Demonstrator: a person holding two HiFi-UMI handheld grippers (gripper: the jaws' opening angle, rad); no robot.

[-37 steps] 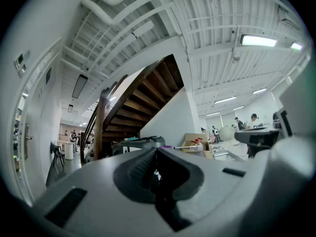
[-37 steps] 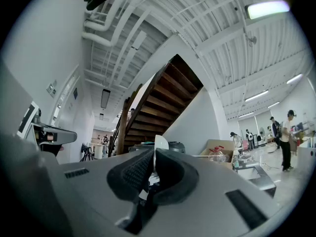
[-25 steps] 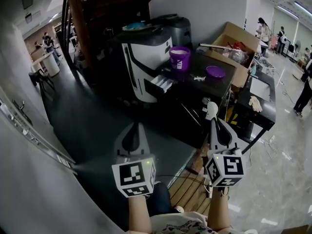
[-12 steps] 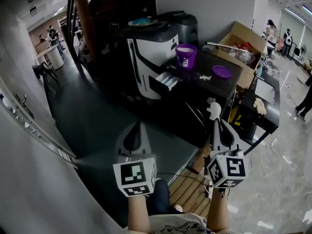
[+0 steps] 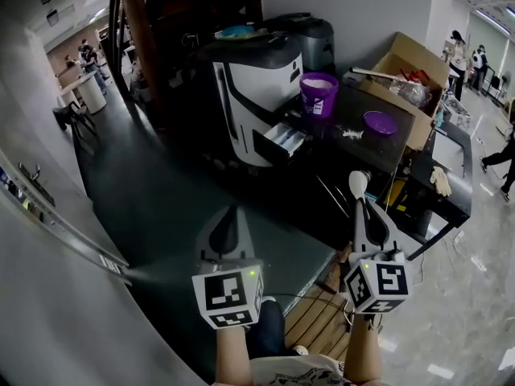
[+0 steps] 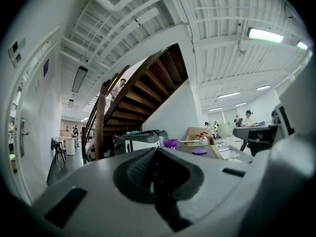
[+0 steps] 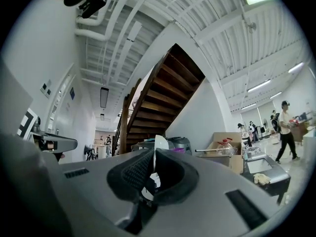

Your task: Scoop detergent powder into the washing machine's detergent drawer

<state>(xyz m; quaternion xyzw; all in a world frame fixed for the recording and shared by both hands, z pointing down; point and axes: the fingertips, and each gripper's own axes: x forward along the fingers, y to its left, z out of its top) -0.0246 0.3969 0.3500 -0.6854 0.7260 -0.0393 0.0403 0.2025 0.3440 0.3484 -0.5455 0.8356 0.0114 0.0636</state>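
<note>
Nearing the washing machine (image 5: 249, 87); scooping can start soon.
We clamp the scoop (image 5: 358, 184) in the right gripper (image 5: 366, 209); left gripper (image 5: 230, 214) jaws together.

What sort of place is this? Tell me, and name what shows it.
Probably an open workshop or lab hall, not a home: a washing machine stands beside a cluttered black table, by a wooden staircase, with people standing beyond.

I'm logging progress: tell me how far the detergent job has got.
Done: the drawer stands open and the lid is off the tub. In hand: the right gripper is shut on a white scoop, away from the tub; the left gripper is shut, empty. Left: scooping powder and tipping it into the drawer.
</note>
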